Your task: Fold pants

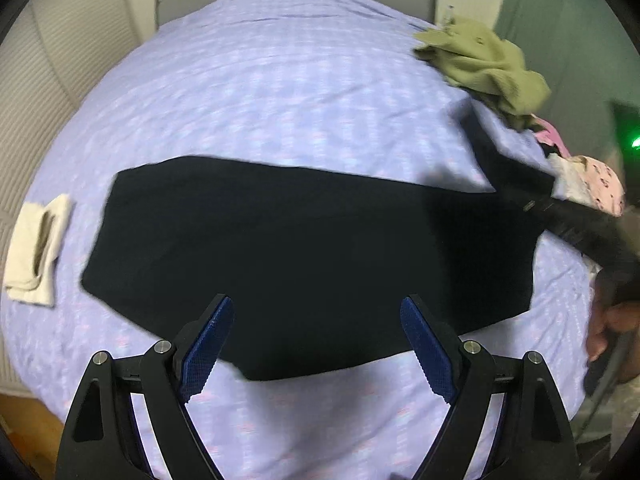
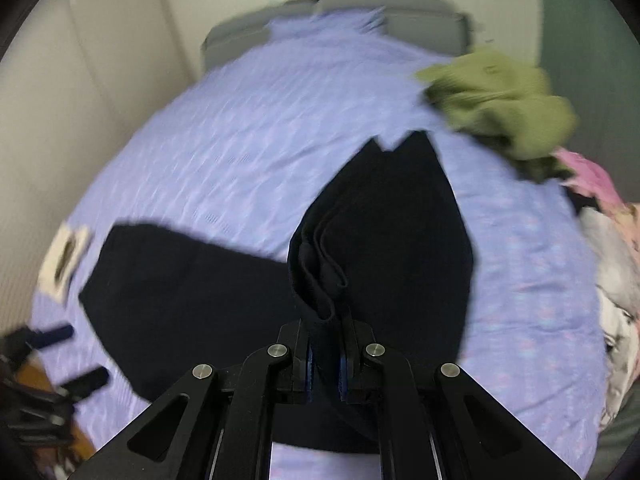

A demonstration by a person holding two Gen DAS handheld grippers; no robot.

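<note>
From my left camera I see one pair of black pants lying flat on the purple bed, just past my left claw. Its two fingers are spread wide with nothing between them. One cream cloth lies far to its left, one green heap far right.

From my right camera, my right claw is pinching one bunched end of the pants. The picture is blurry, but maybe three pieces sit in the pile to its right.
</note>
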